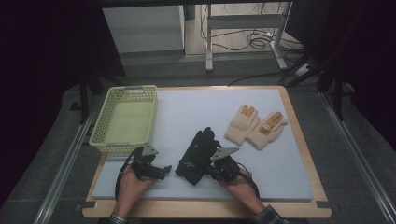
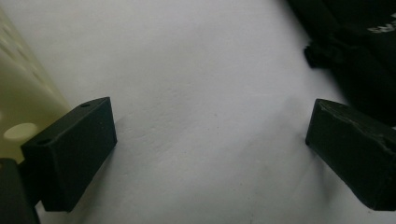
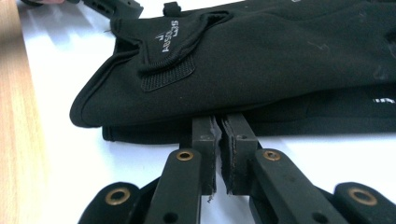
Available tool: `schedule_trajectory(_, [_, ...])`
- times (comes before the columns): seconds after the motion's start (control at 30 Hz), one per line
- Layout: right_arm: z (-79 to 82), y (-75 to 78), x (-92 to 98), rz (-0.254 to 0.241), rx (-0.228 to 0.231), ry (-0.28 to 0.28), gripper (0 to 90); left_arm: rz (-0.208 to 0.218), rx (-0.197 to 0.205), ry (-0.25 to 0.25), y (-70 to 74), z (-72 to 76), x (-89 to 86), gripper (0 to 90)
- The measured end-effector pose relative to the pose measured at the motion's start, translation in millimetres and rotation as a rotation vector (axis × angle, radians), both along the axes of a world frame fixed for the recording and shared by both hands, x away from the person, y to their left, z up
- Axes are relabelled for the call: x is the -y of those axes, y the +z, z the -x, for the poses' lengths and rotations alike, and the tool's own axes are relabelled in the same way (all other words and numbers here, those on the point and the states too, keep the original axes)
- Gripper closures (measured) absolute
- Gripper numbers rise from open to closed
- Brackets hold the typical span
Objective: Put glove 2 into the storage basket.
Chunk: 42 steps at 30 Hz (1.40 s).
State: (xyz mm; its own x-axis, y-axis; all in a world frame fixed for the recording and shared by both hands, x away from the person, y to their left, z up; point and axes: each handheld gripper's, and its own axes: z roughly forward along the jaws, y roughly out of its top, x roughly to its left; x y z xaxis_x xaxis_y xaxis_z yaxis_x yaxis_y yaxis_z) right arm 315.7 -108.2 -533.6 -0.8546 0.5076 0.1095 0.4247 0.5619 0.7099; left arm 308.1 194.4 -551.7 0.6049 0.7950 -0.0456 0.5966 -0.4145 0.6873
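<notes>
Two black gloves (image 1: 196, 156) lie stacked on the white mat (image 1: 280, 172), in front of the middle. My right gripper (image 1: 210, 170) comes in from their right side. In the right gripper view its jaws are pressed together, and the right gripper's tips (image 3: 218, 122) pinch the near edge of the black gloves (image 3: 261, 60), under the overhanging top glove. My left gripper (image 1: 164, 171) rests low on the mat to the gloves' left. In its own view the left gripper (image 2: 210, 149) stands open over bare mat, with the black gloves (image 2: 359, 56) at the upper right.
A pale yellow perforated basket (image 1: 133, 87) stands at the mat's left and shows beside the left jaw as a basket wall (image 2: 18, 102). Two beige knitted gloves (image 1: 254, 127) lie side by side at the back right. The wooden table edge (image 1: 205, 209) runs along the front.
</notes>
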Motion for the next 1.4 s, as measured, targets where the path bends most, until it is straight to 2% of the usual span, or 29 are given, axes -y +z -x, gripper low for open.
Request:
schedule_trajectory(0.3, [-11.2,-2.0,-25.2,0.006,0.026,0.003,82.9,0.005,-0.001,0.000,-0.4,-0.1,-0.2,1.7])
schedule_trajectory(0.47, [-8.9,-0.1,-23.7,0.022,0.036,0.028,76.0,0.006,0.000,0.000,-0.6,0.0,-0.3,1.7])
schedule_trajectory(0.53, [-6.8,2.2,-19.1,0.049,0.062,0.024,74.0,0.007,0.001,0.000,-0.6,0.0,-0.3,1.7])
schedule_trajectory(0.73, [-9.8,11.0,10.7,0.041,0.089,-0.031,68.3,0.007,0.002,0.001,-0.7,0.1,-0.3,1.8])
schedule_trajectory(0.9, [-15.6,14.6,39.4,0.016,0.075,-0.103,58.7,0.008,0.002,0.001,-0.7,0.1,-0.4,1.7])
schedule_trajectory(1.13, [-21.7,12.6,71.3,0.040,0.097,-0.179,42.7,0.008,0.004,0.001,-0.7,0.3,-0.5,1.8])
schedule_trajectory(1.4, [-27.1,8.1,103.1,0.065,0.111,-0.267,31.5,0.009,0.002,0.001,-0.6,0.2,-0.6,2.0])
